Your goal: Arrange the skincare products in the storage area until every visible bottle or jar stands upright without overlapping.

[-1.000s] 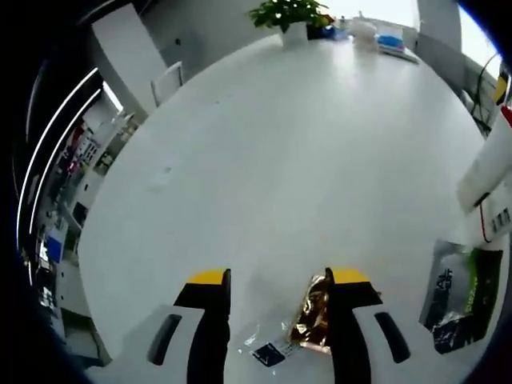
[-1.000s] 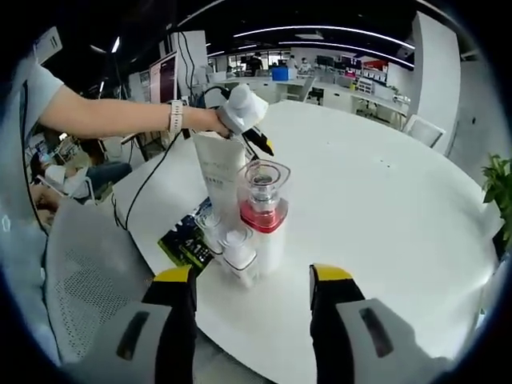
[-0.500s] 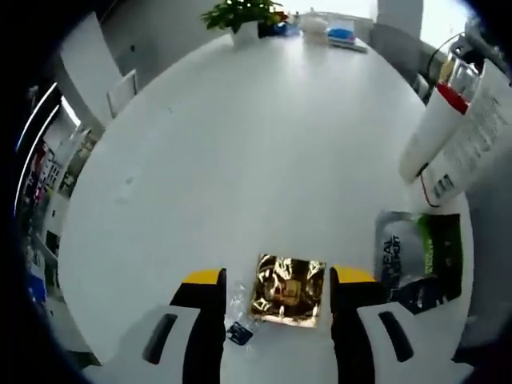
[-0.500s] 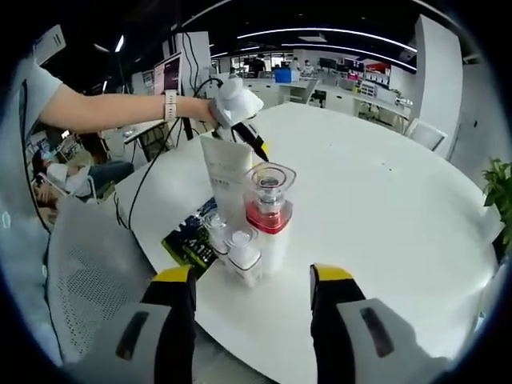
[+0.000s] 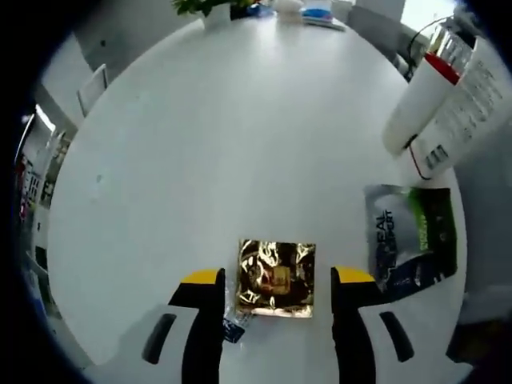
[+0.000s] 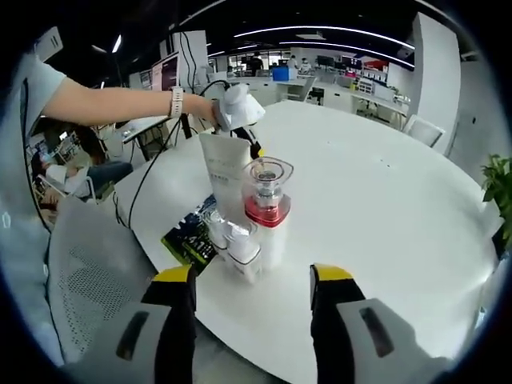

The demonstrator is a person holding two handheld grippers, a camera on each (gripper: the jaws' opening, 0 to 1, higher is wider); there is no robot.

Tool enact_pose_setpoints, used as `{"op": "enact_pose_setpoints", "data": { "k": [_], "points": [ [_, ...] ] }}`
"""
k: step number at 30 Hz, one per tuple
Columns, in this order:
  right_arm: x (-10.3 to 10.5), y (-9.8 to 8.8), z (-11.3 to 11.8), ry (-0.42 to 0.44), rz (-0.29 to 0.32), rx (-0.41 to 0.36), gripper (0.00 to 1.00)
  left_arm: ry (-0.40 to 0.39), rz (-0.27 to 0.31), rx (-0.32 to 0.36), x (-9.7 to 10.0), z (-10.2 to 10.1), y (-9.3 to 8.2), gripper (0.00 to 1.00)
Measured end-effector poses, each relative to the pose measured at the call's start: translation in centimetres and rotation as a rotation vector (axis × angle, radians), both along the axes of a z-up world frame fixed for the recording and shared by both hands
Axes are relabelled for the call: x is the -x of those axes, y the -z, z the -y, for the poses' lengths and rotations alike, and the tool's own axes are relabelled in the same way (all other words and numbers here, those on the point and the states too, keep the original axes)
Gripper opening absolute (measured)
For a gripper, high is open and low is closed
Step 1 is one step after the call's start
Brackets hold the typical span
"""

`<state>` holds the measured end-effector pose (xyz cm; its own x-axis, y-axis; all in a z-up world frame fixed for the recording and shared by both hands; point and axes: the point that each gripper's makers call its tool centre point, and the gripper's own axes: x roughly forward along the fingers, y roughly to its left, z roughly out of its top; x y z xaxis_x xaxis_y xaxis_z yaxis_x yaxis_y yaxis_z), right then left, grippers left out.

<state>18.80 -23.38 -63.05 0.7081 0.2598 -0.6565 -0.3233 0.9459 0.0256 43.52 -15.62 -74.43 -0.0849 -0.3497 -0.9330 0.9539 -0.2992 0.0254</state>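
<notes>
Left tongs (image 5: 274,288) open, straddling thin gold sachet (image 5: 277,278) flat on counter (image 5: 240,136): light, floppy, slippery; best pinched by an edge. Right tongs (image 6: 253,284) open, empty.

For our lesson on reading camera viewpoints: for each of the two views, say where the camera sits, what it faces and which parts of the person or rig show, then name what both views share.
Left gripper view: rides on the left gripper, looking down at the round white table and a shiny gold foil sachet between its yellow-tipped jaws.
Right gripper view: rides on the right gripper, facing across the table at a red-collared pump bottle; the person's bare forearm shows.
Shared: the table, the bottle, the white squeeze tube and the dark green sachet.
</notes>
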Motion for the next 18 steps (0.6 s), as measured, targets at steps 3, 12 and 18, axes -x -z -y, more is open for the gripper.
{"op": "enact_pose_setpoints", "data": {
  "k": [3,12,18],
  "points": [
    [-0.1,0.0,0.0,0.000,0.001,0.001,0.59,0.004,0.005,-0.008,0.0,0.1,0.4,0.50],
    [-0.2,-0.1,0.2,0.002,0.002,0.001,0.59,0.013,-0.011,-0.032,0.7,0.0,0.5,0.48],
    [-0.1,0.1,0.1,0.004,-0.001,-0.004,0.59,0.009,-0.006,-0.050,1.3,-0.2,0.3,0.47]
  ]
}}
